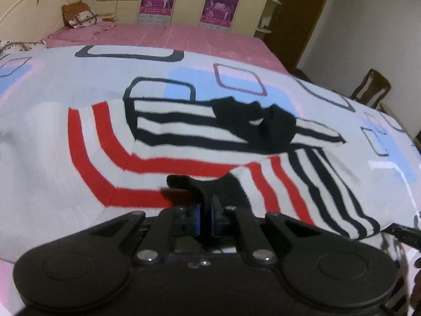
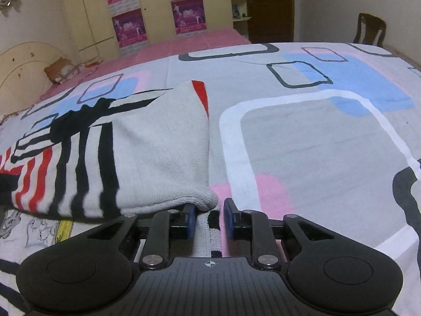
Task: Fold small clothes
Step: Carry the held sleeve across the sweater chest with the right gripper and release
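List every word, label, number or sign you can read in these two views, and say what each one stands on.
No text can be read in either view.
Purple posters on the wardrobe doors: printing too small and blurred to read.
White cloth with line drawings by the striped garment: drawings only, no legible words.
Right gripper body: only a crosshair mark, no letters.

Red-and-black-striped white sweater (image 1: 184, 142) on grey, blue-and-pink-patterned bedsheet (image 2: 315, 137)
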Demonstrator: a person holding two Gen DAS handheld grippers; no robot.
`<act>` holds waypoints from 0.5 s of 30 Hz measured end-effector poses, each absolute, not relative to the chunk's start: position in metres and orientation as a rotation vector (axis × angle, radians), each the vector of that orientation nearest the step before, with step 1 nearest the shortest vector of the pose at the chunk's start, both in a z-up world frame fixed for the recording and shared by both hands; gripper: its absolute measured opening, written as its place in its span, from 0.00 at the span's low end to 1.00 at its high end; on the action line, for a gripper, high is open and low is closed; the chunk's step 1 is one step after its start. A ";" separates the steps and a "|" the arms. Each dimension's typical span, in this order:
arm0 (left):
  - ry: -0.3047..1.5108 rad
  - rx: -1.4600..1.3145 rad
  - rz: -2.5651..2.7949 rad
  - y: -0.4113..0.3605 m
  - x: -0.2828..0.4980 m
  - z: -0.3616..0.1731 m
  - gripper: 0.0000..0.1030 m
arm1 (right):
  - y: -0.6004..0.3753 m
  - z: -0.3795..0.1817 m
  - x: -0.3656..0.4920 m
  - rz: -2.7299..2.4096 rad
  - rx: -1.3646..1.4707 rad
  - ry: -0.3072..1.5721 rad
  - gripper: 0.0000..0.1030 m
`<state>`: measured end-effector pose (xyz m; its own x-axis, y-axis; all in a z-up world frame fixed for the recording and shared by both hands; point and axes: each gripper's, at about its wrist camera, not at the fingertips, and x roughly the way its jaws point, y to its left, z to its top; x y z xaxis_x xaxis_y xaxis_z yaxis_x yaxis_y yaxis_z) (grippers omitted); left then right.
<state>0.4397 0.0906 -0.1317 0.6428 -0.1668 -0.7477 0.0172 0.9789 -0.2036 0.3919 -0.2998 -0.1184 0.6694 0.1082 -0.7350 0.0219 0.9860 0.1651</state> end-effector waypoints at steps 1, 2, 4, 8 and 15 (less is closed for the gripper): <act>0.871 -0.181 -0.102 0.089 0.438 -0.134 0.06 | -0.300 -0.118 0.392 0.056 0.158 0.842 0.22; 0.874 -0.184 -0.105 0.092 0.436 -0.135 0.06 | -0.300 -0.117 0.392 0.068 0.150 0.849 0.22; 0.876 -0.181 -0.113 0.093 0.434 -0.137 0.14 | -0.303 -0.109 0.388 0.099 0.142 0.844 0.22; 0.765 -0.173 -0.043 0.105 0.419 -0.116 0.38 | -0.320 -0.084 0.373 0.117 0.189 0.756 0.23; 0.780 -0.092 -0.291 0.011 0.434 -0.110 0.40 | -0.265 -0.088 0.411 0.254 0.208 0.821 0.23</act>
<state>0.4341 0.0113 -0.1102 0.6734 -0.2920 -0.6791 0.2241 0.9561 -0.1889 0.4107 -0.2648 -0.0877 0.6538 0.3025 -0.6935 -0.1426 0.9494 0.2797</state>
